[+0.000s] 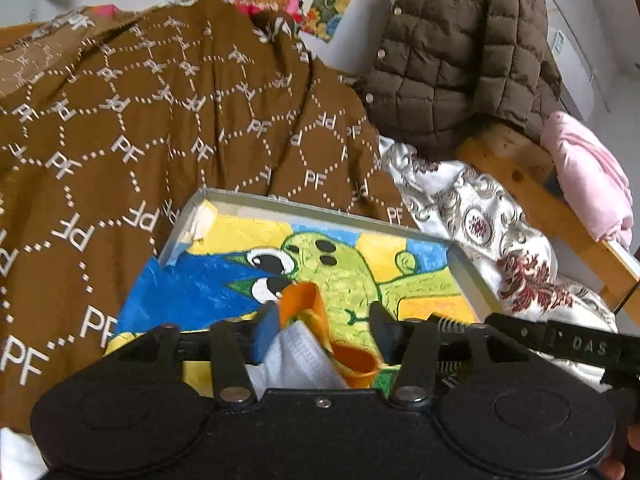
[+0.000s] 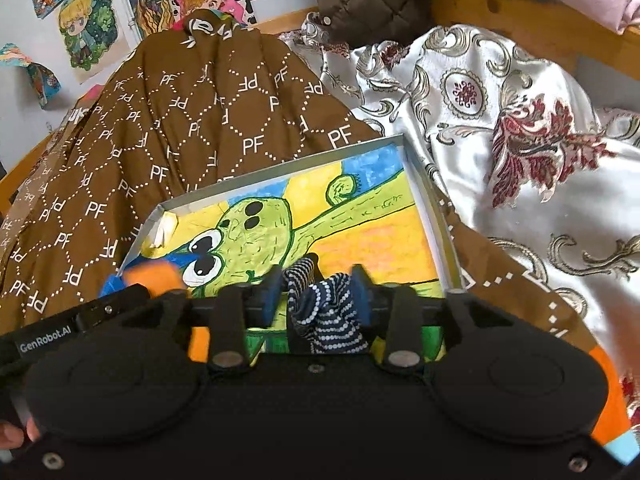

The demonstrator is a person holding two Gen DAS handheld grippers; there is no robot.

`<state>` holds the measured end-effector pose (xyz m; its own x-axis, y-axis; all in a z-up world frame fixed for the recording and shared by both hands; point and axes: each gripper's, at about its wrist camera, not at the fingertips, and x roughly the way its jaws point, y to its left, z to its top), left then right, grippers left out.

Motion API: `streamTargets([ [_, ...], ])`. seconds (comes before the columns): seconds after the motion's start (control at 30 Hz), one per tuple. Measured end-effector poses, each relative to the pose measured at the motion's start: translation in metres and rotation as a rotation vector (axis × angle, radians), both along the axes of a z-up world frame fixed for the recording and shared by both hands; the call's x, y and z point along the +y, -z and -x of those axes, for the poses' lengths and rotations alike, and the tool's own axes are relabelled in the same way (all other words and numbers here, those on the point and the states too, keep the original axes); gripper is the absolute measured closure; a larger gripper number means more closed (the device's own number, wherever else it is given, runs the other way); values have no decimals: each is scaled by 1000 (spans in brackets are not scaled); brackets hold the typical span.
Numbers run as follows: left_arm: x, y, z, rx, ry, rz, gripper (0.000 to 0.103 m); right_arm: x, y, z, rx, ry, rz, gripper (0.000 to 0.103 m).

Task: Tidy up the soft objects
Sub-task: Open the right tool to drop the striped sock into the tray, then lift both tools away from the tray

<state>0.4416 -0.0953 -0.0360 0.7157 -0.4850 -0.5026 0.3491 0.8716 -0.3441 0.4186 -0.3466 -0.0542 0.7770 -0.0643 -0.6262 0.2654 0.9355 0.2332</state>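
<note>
- Shallow grey-rimmed tray (image 1: 468,264) fills the middle of the left wrist view, lying on a bed among heaped cloth; its floor is a crinkled painting of a green cartoon creature on blue and yellow.
- Left gripper (image 1: 326,320) hangs over the tray's near edge, jaws parted, with an orange and white sock (image 1: 308,340) loose between them; whether either pad presses it I cannot tell.
- Brown quilt (image 1: 140,120), printed with white PF letters and dotted diamonds, crowds the tray's far and left rims, so open room lies only over the tray itself.
- Beyond the right rim lies glossy white satin (image 1: 480,216) with scrolls; further right, a wooden bed rail (image 1: 560,216), a quilted brown jacket (image 1: 452,60) and a pink fabric (image 1: 592,172).
- Right wrist view shows the same tray (image 2: 424,184) from the other side, the satin (image 2: 520,100) spreading wide to its right.
- Right gripper (image 2: 318,292) has jaws partly open around a navy sock with white dots (image 2: 320,320), above the tray's near edge; contact is unclear.
- Only this view shows cartoon posters (image 2: 88,28) clearly on the wall, and the blurred orange sock (image 2: 152,276) at left.
</note>
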Motion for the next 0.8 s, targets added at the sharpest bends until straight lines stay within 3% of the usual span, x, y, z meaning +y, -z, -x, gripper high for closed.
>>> streamTargets([
  [0.23,2,-32,32,-100,-30,0,32,5,-37,41,-56,9,21,38],
  [0.27,3,-38,39,-120,-36,0,30,5,-43,51,-69,8,22,29],
  [0.5,3,-69,94,-242,-71,13,17,9,-78,107,-200,10,60,3],
  [0.6,6,-82,124,-303,-75,-10,7,8,-92,132,-262,18,34,0],
  [0.8,18,-96,174,-364,-106,-4,1,6,-115,192,-382,26,8,0],
])
